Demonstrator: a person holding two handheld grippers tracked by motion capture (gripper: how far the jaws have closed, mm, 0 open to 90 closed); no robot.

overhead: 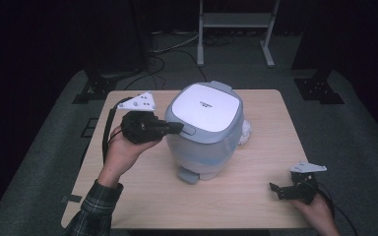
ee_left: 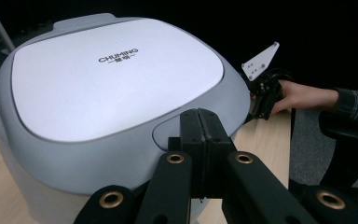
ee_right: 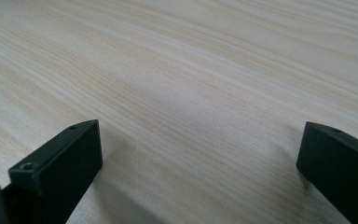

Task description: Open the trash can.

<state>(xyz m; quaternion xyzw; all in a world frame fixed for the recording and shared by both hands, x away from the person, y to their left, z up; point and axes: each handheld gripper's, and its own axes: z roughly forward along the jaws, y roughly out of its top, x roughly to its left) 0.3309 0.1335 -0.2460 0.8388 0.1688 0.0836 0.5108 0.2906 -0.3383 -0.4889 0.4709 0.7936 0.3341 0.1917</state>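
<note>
The bin (overhead: 204,132) is standing mid-table (overhead: 256,196); the left gripper (overhead: 177,128), jaws pressed together, is nosing its lid button (ee_left: 168,133), likely to pop it. The right gripper (overhead: 281,191) is resting spread near the table's edge, idle.

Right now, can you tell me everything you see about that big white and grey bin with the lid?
The pedal bin stands upright mid-table, plastic by the look. Its lid is shut: a white panel with small dark lettering in a grey rim, hinged at the back. The body is pale and cloudy, with a grey foot pedal low at the front. The shut left gripper has its tips at the oval release button on the lid's rim. Something white and crumpled lies behind it.
</note>
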